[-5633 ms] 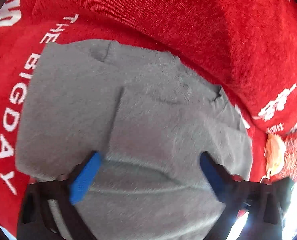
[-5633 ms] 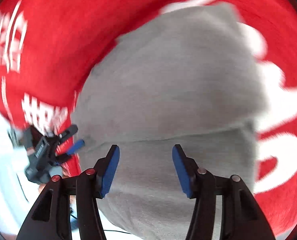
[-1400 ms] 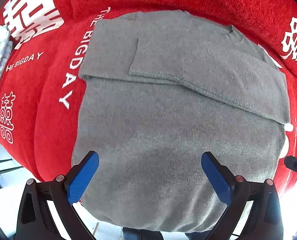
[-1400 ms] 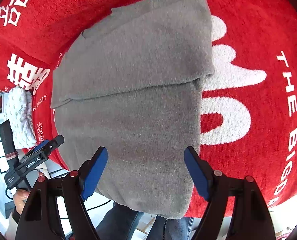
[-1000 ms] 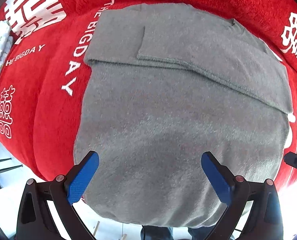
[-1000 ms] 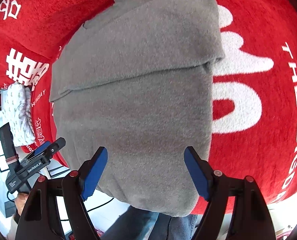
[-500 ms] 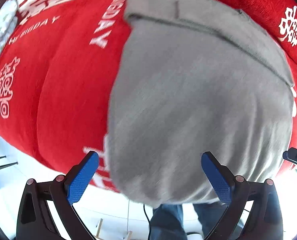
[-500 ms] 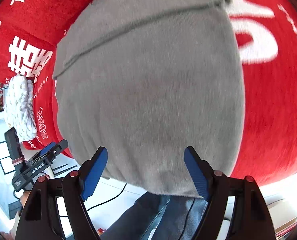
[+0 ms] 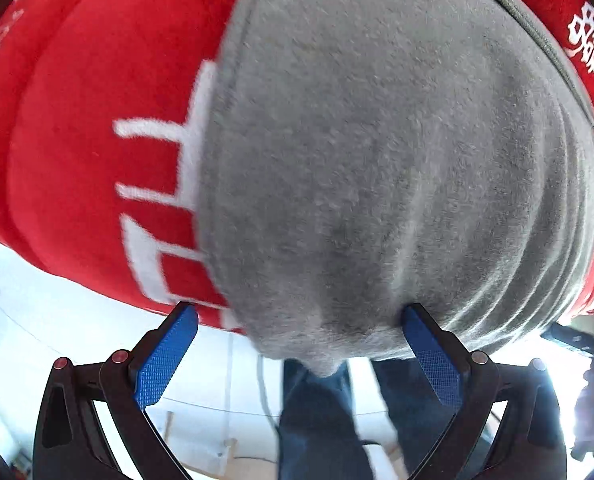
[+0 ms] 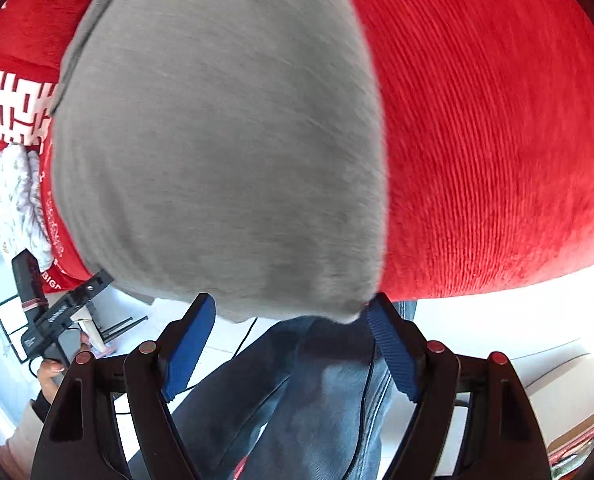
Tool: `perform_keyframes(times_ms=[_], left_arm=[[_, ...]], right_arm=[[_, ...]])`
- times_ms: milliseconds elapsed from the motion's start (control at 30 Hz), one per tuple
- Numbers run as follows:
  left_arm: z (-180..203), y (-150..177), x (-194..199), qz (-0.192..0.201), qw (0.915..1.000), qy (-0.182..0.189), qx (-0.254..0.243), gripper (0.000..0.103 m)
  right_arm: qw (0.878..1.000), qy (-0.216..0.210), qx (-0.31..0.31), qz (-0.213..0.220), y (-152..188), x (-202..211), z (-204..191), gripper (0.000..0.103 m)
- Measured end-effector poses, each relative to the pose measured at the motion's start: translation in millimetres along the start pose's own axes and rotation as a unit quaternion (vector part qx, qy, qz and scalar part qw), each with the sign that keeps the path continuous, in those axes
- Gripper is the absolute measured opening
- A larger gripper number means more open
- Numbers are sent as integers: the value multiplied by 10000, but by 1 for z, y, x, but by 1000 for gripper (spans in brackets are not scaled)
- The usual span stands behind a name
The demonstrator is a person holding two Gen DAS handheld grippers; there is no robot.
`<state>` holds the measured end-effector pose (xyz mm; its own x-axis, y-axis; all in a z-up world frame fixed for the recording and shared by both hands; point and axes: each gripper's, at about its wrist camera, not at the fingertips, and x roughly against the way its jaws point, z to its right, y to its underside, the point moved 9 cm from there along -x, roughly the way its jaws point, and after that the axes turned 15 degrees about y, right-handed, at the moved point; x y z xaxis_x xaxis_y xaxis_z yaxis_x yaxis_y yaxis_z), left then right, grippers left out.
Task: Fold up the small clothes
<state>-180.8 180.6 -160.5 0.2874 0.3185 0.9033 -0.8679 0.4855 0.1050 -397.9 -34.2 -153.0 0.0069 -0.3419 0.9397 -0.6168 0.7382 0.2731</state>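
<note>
A grey knit garment (image 9: 377, 160) lies partly folded on a red printed cloth (image 9: 97, 100), its near hem hanging over the front edge. My left gripper (image 9: 301, 320) is open, jaws straddling the hem's left corner, blue pads (image 9: 165, 356) apart. In the right wrist view the same garment (image 10: 217, 140) fills the left half. My right gripper (image 10: 291, 312) is open around the hem's right corner, not closed on it. The left gripper's body (image 10: 57, 316) shows in the right wrist view, at lower left.
The red cloth (image 10: 497, 140) covers the surface and drops off at the front edge. A white patterned cloth (image 10: 17, 200) lies at the far left. The person's jeans (image 10: 297, 400) stand just below the edge. Bright floor lies beyond.
Both grippers have dropped toward the near hem at the front edge. The garment now fills each view, and each pair of open jaws now straddles a hem corner.
</note>
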Motion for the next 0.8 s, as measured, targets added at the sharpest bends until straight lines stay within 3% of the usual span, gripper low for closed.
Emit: perform_keyframes(times_ms=[167, 200, 267, 300, 333, 367, 400, 567, 700, 800], left_arm=[[6, 9, 3, 37, 9998, 195, -40, 98], [8, 10, 6, 66, 9996, 275, -41, 90], [8, 9, 15, 70, 9991, 411, -44, 71], [12, 9, 20, 63, 9988, 492, -52, 51], [14, 7, 22, 30, 9978, 659, -48, 17], [17, 7, 27, -25, 9957, 931, -15, 13], [21, 6, 35, -63, 9928, 1192, 72, 13], [51, -18, 79, 220, 9894, 1378, -405, 13], [76, -68, 108, 740, 9818, 1665, -530, 13], [83, -125, 120, 1091, 9787, 1634, -593, 13]], right_arm=[[9997, -232, 35, -5, 7, -13, -3, 81], [9995, -315, 24, 13, 6, -12, -6, 70], [9990, -440, -84, -16, 7, -7, -7, 32], [9977, -661, -165, -14, 6, -1, -9, 14], [9962, -837, -239, -15, 5, 4, -11, 14], [9938, -1085, -254, 46, 2, 15, -16, 14], [9920, -1241, -216, 100, -1, 24, -21, 14], [9760, -2097, -127, 569, -31, 85, -51, 14], [9641, -2450, -124, 1021, -81, 128, -66, 14], [9618, -2428, -179, 1249, -120, 144, -74, 14]])
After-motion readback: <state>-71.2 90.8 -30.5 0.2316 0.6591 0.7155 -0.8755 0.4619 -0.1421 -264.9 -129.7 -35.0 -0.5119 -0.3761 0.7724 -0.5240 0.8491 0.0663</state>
